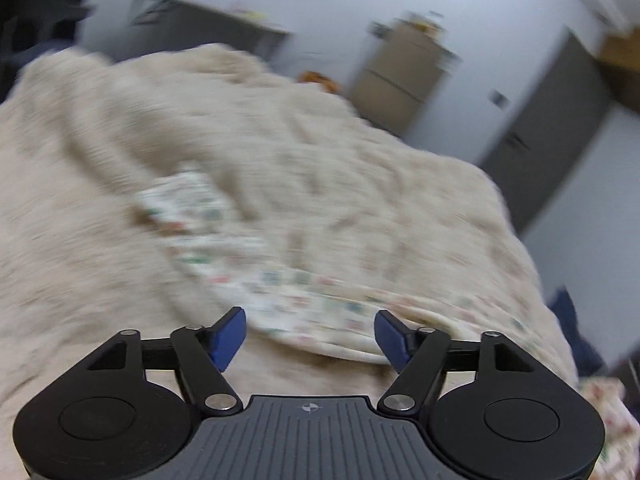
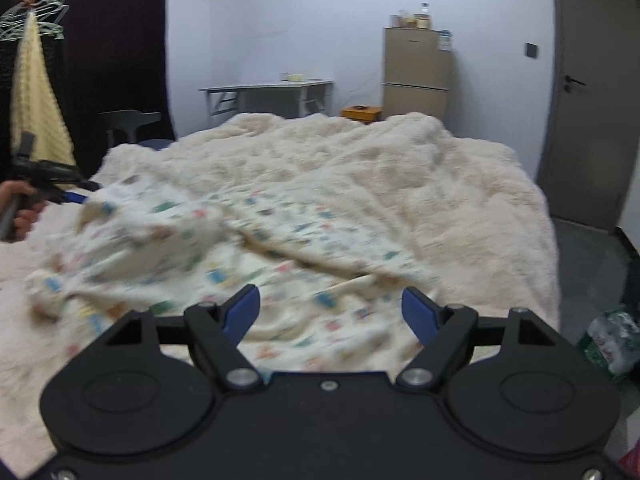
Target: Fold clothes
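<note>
A cream garment (image 2: 248, 248) with small coloured prints lies rumpled on a fluffy cream blanket (image 2: 400, 168) that covers the bed. Its left part is bunched and blurred. My right gripper (image 2: 331, 298) hovers over the garment's near edge, open, with nothing pressed between its blue pads. In the left wrist view, which is blurred, my left gripper (image 1: 310, 320) is open just above the same garment (image 1: 280, 300). From the right wrist view the left gripper (image 2: 80, 199) shows at the far left in a person's hand (image 2: 20, 208), at the garment's raised edge.
A small fridge (image 2: 416, 72), a grey desk (image 2: 268, 92) and an orange box (image 2: 360, 112) stand beyond the bed. A grey door (image 2: 588, 100) is at the right. A cream towel (image 2: 36, 92) hangs at the left. A bag (image 2: 608, 340) lies on the floor.
</note>
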The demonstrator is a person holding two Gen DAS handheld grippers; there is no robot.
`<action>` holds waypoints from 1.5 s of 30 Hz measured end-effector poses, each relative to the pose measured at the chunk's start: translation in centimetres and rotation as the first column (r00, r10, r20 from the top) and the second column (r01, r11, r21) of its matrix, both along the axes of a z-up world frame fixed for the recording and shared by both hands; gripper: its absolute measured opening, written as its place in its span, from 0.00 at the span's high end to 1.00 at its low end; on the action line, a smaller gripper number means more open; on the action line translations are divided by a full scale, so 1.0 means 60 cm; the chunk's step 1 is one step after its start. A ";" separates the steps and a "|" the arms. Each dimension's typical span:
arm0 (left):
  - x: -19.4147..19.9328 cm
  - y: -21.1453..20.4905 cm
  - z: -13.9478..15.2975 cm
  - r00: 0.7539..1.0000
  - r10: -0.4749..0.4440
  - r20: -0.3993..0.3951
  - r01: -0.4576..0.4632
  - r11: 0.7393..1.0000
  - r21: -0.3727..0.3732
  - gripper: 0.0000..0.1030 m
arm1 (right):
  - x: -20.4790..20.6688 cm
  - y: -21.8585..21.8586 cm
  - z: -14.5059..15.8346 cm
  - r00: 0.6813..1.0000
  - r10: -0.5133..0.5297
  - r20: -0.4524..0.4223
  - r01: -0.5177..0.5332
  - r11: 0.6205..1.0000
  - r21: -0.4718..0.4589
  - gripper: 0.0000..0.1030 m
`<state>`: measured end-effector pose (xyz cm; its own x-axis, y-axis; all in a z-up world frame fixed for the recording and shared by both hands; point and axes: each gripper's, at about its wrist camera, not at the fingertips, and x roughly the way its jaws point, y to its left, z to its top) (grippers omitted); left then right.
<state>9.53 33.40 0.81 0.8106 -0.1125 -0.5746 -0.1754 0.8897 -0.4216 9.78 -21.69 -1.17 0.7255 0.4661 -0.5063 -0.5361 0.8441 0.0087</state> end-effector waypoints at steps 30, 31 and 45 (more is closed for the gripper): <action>-0.165 -0.421 0.016 0.793 -0.596 -0.126 0.536 0.585 0.608 0.15 | -0.095 -0.113 0.000 0.996 0.093 -0.013 -0.094 0.981 -0.170 0.25; -0.165 -0.433 0.013 0.795 -0.591 -0.135 0.527 0.563 0.637 0.15 | -0.095 -0.110 -0.006 0.994 0.108 -0.020 -0.110 0.975 -0.191 0.25; -0.160 -0.491 -0.002 0.862 -0.499 -0.091 0.384 0.525 0.760 0.17 | -0.113 -0.137 -0.039 0.976 0.218 -0.015 -0.214 0.940 -0.267 0.25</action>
<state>-0.05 3.92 0.72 0.8461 -0.0668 -0.5288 0.3298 0.8451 0.4209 3.02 -29.89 -3.53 0.6308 0.4626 -0.6230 -0.7040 0.6788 -0.2088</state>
